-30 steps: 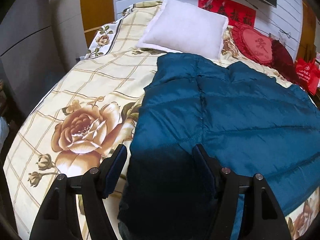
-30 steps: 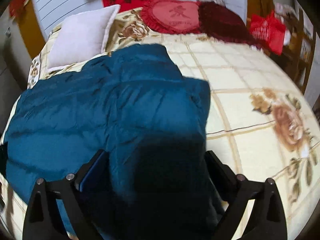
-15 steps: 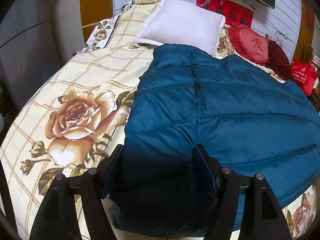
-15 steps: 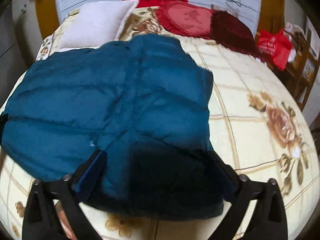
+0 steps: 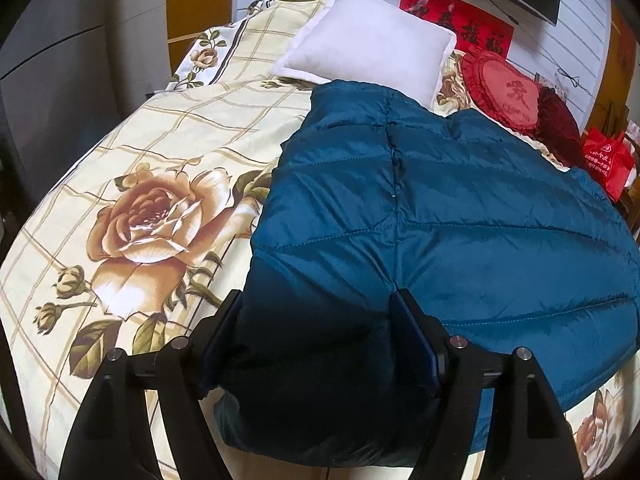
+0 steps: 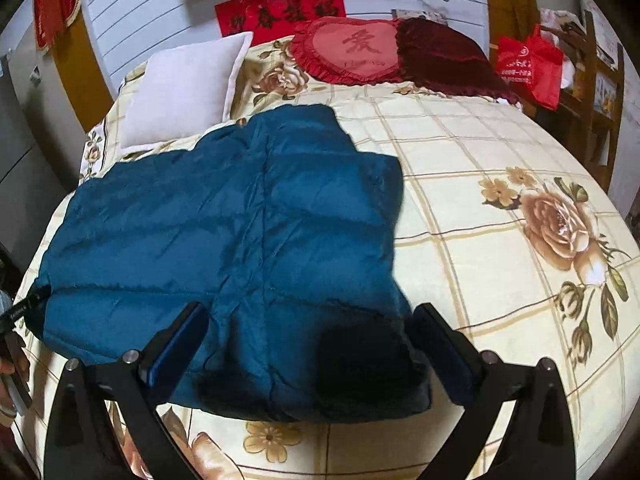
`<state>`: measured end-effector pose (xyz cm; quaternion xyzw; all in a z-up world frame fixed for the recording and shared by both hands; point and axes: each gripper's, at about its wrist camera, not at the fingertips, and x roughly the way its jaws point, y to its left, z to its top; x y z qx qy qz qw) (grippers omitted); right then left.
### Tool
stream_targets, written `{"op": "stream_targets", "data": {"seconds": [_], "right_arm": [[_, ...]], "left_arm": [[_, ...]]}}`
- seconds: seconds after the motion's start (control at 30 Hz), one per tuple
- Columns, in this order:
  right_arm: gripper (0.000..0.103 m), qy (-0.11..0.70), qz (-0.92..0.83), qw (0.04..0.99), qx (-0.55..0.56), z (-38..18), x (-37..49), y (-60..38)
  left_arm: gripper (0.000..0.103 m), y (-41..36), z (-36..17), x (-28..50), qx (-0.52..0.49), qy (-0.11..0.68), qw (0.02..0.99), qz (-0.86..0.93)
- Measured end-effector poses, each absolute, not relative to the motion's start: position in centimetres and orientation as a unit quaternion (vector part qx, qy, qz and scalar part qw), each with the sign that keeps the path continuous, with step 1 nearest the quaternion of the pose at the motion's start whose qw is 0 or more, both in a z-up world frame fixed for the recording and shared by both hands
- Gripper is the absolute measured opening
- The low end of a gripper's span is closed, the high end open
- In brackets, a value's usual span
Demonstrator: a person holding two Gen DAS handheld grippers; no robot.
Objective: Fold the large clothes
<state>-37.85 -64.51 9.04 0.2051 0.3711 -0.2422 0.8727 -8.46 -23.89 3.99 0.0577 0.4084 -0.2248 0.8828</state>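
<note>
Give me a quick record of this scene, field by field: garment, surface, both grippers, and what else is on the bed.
garment: blue puffer jacket, spread flat
surface: floral bedspread
left gripper: open, fingers either side of the jacket's near hem
right gripper: open, over the jacket's near hem
pillows: white pillow, red heart cushion, dark red cushion
beside bed: red bag

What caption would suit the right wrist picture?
Open right gripper poised above the near edge of a blue quilted jacket spread on a floral bedspread.
</note>
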Motion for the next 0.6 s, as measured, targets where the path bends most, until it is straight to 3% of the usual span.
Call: {"op": "stream_targets", "data": {"seconds": [0.37, 0.6], "right_arm": [[0.103, 0.384, -0.245, 0.87, 0.189, 9.5, -36.9, -64.8], [0.103, 0.399, -0.257, 0.859, 0.195, 8.7, -35.7, -67.1]], "left_arm": [[0.081, -23.5, 4.7, -8.3, 0.053, 0.425, 0.876, -0.224], [0.081, -22.0, 4.9, -6.0, -0.052, 0.467, 0.844, -0.257]]}}
